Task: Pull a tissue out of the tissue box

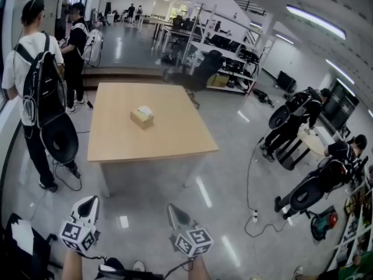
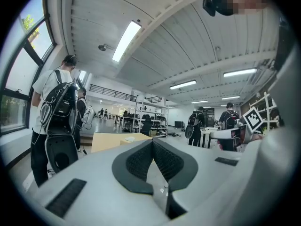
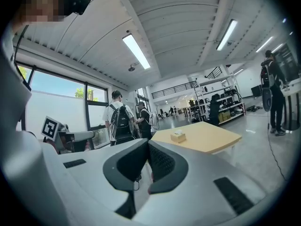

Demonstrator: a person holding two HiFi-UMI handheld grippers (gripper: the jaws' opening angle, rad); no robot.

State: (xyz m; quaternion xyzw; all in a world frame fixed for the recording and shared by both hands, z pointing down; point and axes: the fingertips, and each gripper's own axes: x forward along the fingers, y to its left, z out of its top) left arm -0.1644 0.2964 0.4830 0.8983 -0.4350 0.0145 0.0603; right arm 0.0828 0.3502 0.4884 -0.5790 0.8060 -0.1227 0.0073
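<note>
Two tools, both shut and empty: your left tool point(image 1: 88, 199) has its jaws closed tip to tip in the left gripper view, and your right tool point(image 1: 171, 207) reads the same in the right gripper view. Both sit low in the head view, side by side over the grey floor point(image 1: 233, 174), each pointing roughly level toward the bench point(image 1: 175, 134). They are well apart from it, with open floor between. The tissue box point(image 1: 142, 117) stands alone near the middle of the bench top, upright, with a white tissue point(image 1: 145, 110) poking out of its top. Neither tool touches the box. In the right gripper view the box shows just above and right of the jaw tips; in the left gripper view it peeks over the left jaw. A person with a black backpack point(image 1: 36, 69) stands off the bench's left edge, back to you. Shelving point(image 1: 230, 57) stands behind the bench's far right corner.
</note>
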